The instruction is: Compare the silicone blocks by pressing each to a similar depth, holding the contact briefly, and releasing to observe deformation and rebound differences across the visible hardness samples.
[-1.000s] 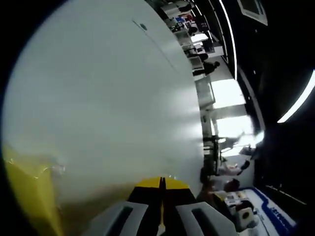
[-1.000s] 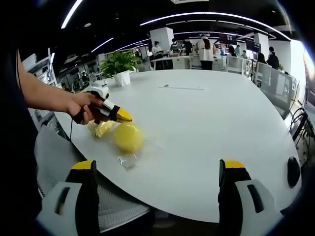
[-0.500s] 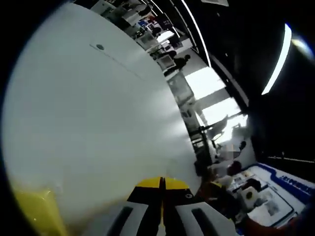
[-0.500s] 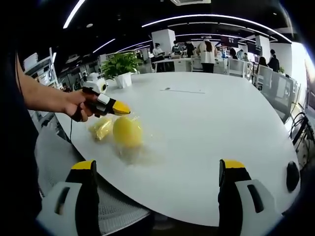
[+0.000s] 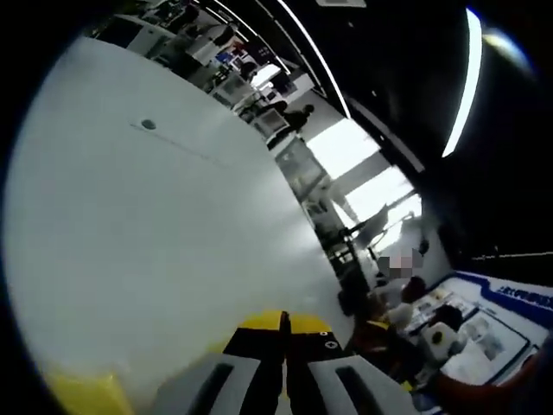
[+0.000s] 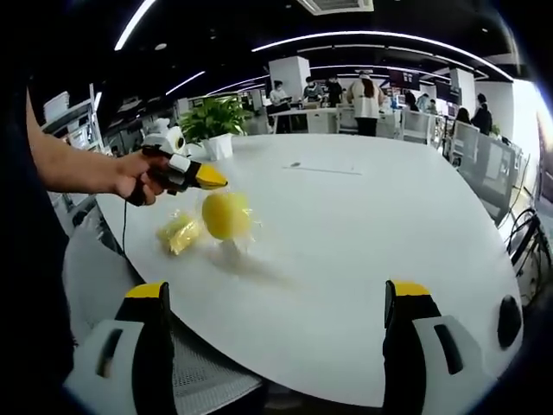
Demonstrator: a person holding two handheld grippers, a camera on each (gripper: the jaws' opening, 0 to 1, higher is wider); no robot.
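left gripper [image 6: 206, 178]: held in the person's hand [image 6: 136, 176] over the near-left part of the white table [image 6: 363, 259]. Yellow jaw tips pressed together with nothing between them; in the left gripper view they meet at a thin seam. Tips sit just above and left of the round sample, touching or nearly so; cannot tell which.
right gripper [image 6: 275, 322]: jaws spread wide at the bottom of the right gripper view, nothing between them, hanging well back from the samples at the table's near edge. Idle.
round yellow sample [image 6: 225, 215]: ball-like silicone piece in a clear wrapper, looks lifted or tipped off the tabletop with a shadow streak beneath and to its right. No visible dent from here.
flat yellow sample [image 6: 179, 231]: smaller pale-yellow piece, also wrapped, lying on the table just left of the round one, apart from both grippers. A yellow patch at the bottom-left of the left gripper view is probably one of the samples; cannot tell which.
background: potted plant [image 6: 212, 117] at the far-left table edge, people standing beyond the table.
progress: my read, release end of a press on the round sample, or a nudge of it.
left to do: press, hold and release on the flat sample at a similar depth, then compare rebound.
risk: wrapped ball looks free to roll, so a press may skid off it.
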